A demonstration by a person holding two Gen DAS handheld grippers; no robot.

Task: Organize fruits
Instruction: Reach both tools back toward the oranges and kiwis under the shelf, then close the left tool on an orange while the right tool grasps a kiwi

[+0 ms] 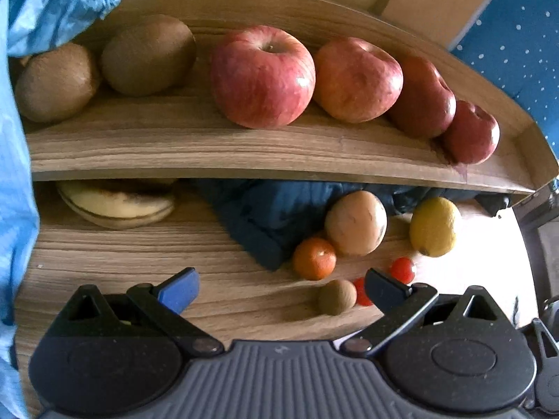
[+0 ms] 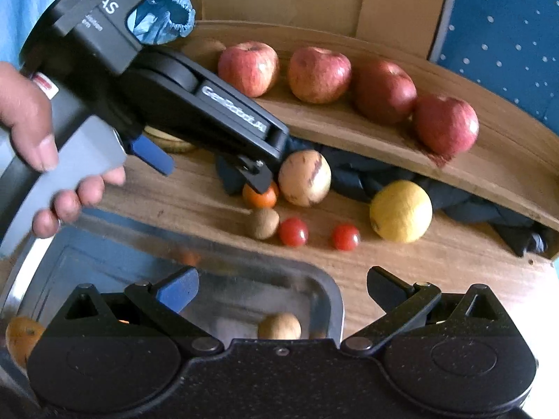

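Observation:
On the upper shelf [image 1: 209, 146] sit two kiwis [image 1: 146, 56] and a row of several red apples [image 1: 262, 76]. The lower board holds bananas [image 1: 118, 204], a tangerine [image 1: 313, 258], a pale round fruit [image 1: 355, 223], a lemon [image 1: 435, 226], two cherry tomatoes [image 1: 402, 269] and a small brown fruit [image 1: 337, 296]. My left gripper [image 1: 281, 289] is open and empty, just short of the brown fruit and tangerine. In the right wrist view, the left gripper [image 2: 206, 166] hangs by the tangerine [image 2: 260, 197]. My right gripper [image 2: 281, 288] is open over a metal tray [image 2: 328, 300].
A dark blue cloth [image 1: 265, 216] lies bunched under the shelf behind the loose fruit. The tray holds a small brown fruit [image 2: 279, 326] and an orange fruit [image 2: 21, 338]. A hand [image 2: 31, 125] holds the left gripper. A blue sleeve [image 1: 52, 7] fills the left side.

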